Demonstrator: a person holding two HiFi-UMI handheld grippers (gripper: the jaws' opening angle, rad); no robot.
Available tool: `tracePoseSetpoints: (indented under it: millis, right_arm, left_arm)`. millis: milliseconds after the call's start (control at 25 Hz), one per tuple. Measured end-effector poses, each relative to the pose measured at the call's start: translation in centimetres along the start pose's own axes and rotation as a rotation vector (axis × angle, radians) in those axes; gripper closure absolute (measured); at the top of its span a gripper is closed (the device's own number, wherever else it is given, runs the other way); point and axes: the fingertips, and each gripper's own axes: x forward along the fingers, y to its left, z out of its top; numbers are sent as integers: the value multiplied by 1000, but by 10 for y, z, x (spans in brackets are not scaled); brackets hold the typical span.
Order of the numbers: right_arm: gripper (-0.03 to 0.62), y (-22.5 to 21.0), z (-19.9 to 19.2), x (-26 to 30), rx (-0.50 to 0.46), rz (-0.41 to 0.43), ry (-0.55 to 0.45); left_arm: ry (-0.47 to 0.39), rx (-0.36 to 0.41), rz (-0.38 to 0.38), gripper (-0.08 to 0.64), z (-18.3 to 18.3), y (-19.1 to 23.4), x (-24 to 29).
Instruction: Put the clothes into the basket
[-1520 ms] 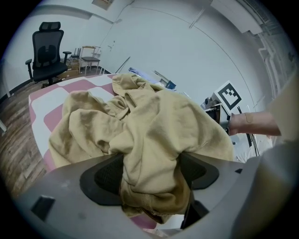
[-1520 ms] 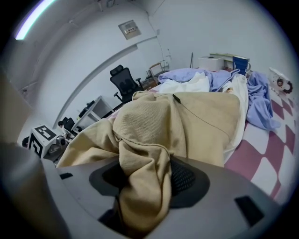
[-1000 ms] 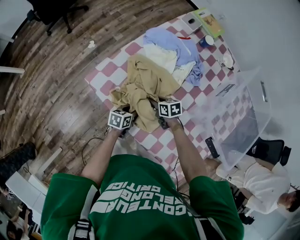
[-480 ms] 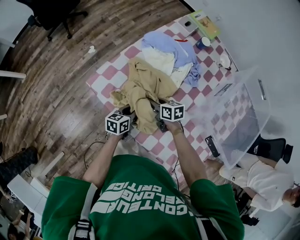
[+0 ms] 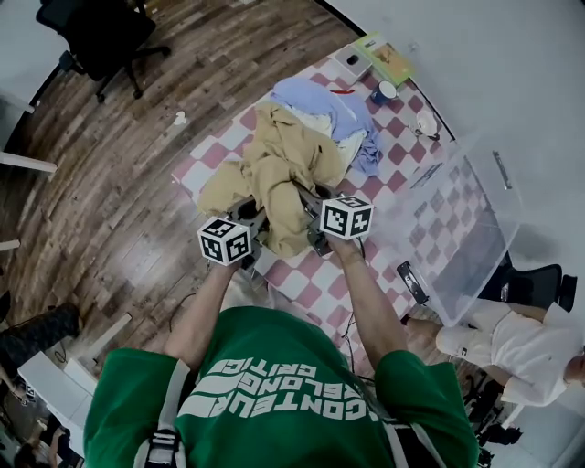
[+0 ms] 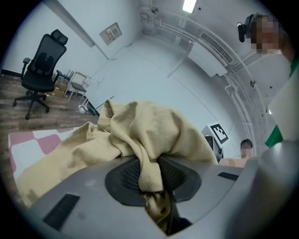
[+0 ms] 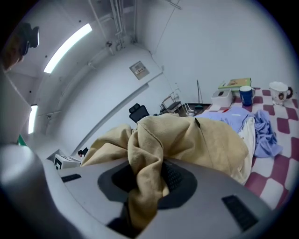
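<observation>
A tan garment [image 5: 279,178] hangs bunched between my two grippers above the pink-checked table [image 5: 206,155]. My left gripper [image 5: 249,219] is shut on one fold of it [image 6: 140,135], and the cloth runs down between the pads. My right gripper [image 5: 313,208] is shut on another fold [image 7: 187,140]. Both pairs of jaws have just been closing further on the cloth. A blue garment [image 5: 320,99] and a white one [image 5: 322,123] lie on the far part of the table. The clear plastic basket [image 5: 466,228] stands to the right of the table.
At the table's far end are a book [image 5: 388,59], a white box [image 5: 350,61], a blue mug [image 5: 384,91] and a white cup [image 5: 422,126]. A black device [image 5: 413,281] lies near the basket. A seated person [image 5: 512,343] is at the right, an office chair [image 5: 91,27] at the far left.
Both grippers have risen with the tan garment, which now hangs higher off the table. The marker cubes have drawn slightly further apart.
</observation>
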Motion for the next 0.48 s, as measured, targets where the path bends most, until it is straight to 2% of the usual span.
tracePoseSetpoints:
  millis: [480]
  right_arm:
    - [498,46,118,-58,-171,3,-226]
  left_arm:
    - [-161,152,-96,505,110,-69,9]
